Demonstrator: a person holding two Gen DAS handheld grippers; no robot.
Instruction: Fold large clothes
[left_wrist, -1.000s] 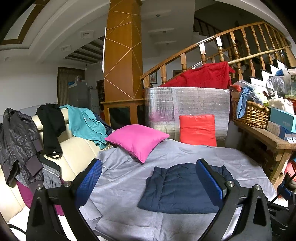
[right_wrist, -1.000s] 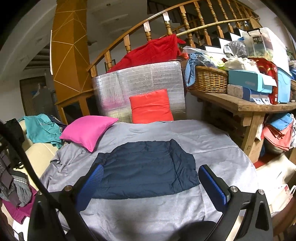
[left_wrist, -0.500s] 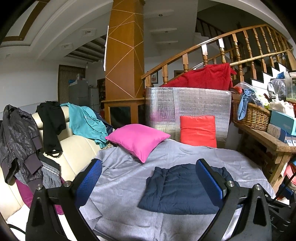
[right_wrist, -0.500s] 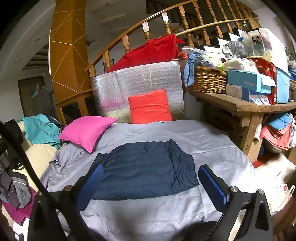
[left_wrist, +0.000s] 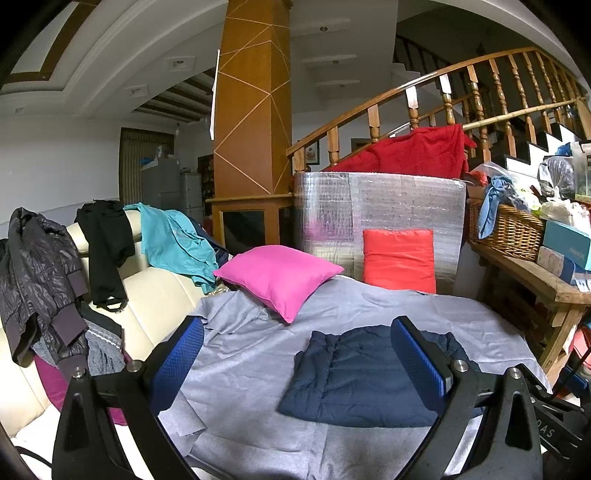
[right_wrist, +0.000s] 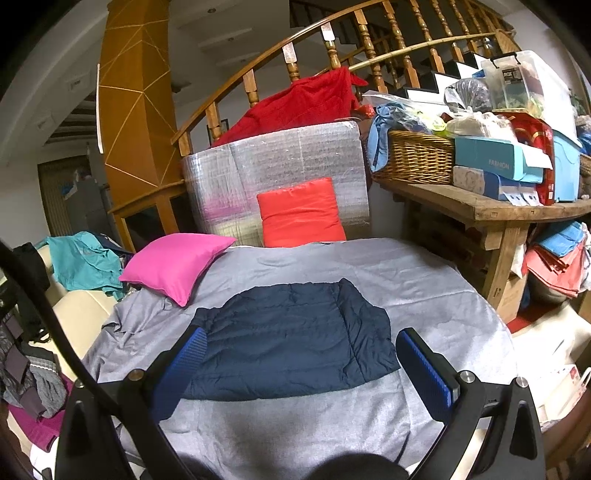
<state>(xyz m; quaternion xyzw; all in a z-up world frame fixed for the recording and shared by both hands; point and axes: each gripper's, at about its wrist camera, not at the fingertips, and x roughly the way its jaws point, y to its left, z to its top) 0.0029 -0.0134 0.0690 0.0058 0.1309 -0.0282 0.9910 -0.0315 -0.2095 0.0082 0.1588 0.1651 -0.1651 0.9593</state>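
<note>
Since the grey sheet (right_wrist: 424, 280) gives a flat, soft folding surface | navy quilted jacket (right_wrist: 291, 339) lies there, already a puffy rectangle | pink pillow (right_wrist: 177, 262) beside it, apart | left gripper (left_wrist: 295, 363) and right gripper (right_wrist: 301, 369) hover spread, holding nothing.

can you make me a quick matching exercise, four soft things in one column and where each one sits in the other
Things:
1. navy puffer jacket
2. pink pillow
3. red blanket
4. teal garment

Places:
A. draped over the cream sofa back
B. folded flat on the grey sheet
C. at the sheet's left edge
D. over the stair railing

Pairs: 1-B, 2-C, 3-D, 4-A
</note>
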